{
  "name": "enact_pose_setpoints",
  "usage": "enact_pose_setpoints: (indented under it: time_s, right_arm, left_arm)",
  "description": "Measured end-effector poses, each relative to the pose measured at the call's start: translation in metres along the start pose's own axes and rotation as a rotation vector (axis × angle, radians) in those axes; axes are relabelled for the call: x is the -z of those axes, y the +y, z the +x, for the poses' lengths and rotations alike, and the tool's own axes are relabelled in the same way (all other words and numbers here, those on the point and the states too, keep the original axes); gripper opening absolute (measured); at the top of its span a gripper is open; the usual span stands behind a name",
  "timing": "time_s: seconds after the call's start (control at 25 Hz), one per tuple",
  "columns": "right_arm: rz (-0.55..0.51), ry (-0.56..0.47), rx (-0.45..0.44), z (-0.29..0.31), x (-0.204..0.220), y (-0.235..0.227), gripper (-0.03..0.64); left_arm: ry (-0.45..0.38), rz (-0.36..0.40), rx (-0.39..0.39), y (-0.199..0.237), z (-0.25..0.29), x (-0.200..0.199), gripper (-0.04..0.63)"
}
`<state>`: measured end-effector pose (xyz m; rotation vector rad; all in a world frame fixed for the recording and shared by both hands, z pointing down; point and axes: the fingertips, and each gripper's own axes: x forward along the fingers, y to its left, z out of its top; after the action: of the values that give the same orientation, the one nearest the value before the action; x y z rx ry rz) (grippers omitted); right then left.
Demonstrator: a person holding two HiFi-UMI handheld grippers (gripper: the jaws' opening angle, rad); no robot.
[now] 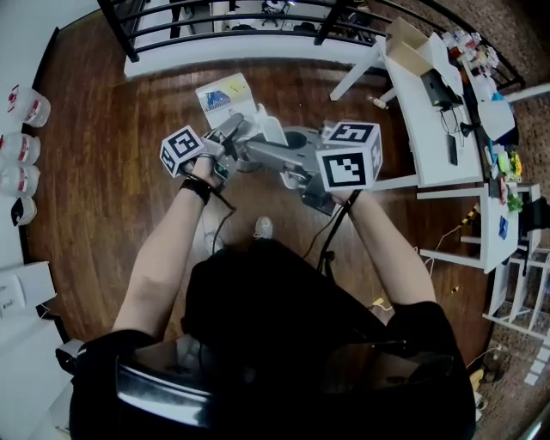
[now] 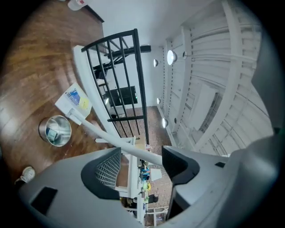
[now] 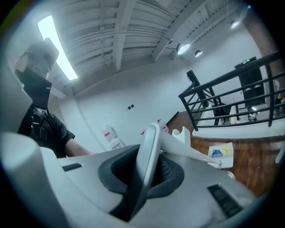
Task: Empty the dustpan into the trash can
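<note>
The white dustpan [image 1: 225, 99] hangs tilted over the wooden floor, with blue and yellow scraps on its pan [image 2: 73, 103]. Its long white handle [image 2: 120, 140] runs back toward me. My right gripper [image 3: 147, 178] is shut on the handle's end [image 3: 149, 147], and the pan [image 3: 221, 153] shows beyond it. My left gripper [image 2: 140, 167] is open; the handle crosses the gap between its jaws without being pinched. The round silver trash can [image 2: 55, 130] stands on the floor below the pan, mostly hidden behind both grippers [image 1: 258, 150] in the head view.
A black railing [image 1: 223, 21] on a white ledge runs along the far side. White tables [image 1: 430, 120] loaded with clutter stand at the right. White bottles [image 1: 21, 150] line the left wall. My shoe [image 1: 263, 227] is on the floor near the can.
</note>
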<state>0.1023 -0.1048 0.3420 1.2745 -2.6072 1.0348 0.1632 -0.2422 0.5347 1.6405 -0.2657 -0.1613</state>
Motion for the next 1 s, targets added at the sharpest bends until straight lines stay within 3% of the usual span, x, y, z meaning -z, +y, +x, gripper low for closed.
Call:
enact_pose_setpoints:
  time_s: [0.2,0.32,0.4,0.52,0.68,1.0]
  right_arm:
    - [-0.007,-0.069,0.061,-0.035,-0.005,0.004,0.044]
    - [-0.011,-0.104,0.093,-0.054,-0.008,0.007,0.044]
    - [-0.017,-0.124,0.116,-0.069,-0.004,0.014,0.044]
    - [-0.034,-0.143,0.149,-0.093,0.010,0.030,0.047]
    - [-0.043,-0.160,0.190,-0.099,0.012,0.031,0.048]
    - [-0.044,-0.160,0.240,-0.123,0.029,0.048,0.051]
  left_arm:
    - [0.029,-0.210,0.039,0.004,0.033,0.034,0.336]
    - [0.050,-0.288,0.053,0.001,0.053,0.053,0.351]
    - [0.087,-0.309,0.054,-0.007,0.061,0.073,0.352]
    - [0.209,-0.344,0.071,-0.034,0.066,0.123,0.351]
    - [0.182,-0.338,0.098,-0.040,0.102,0.124,0.351]
    - [0.286,-0.368,0.114,-0.060,0.110,0.173,0.305]
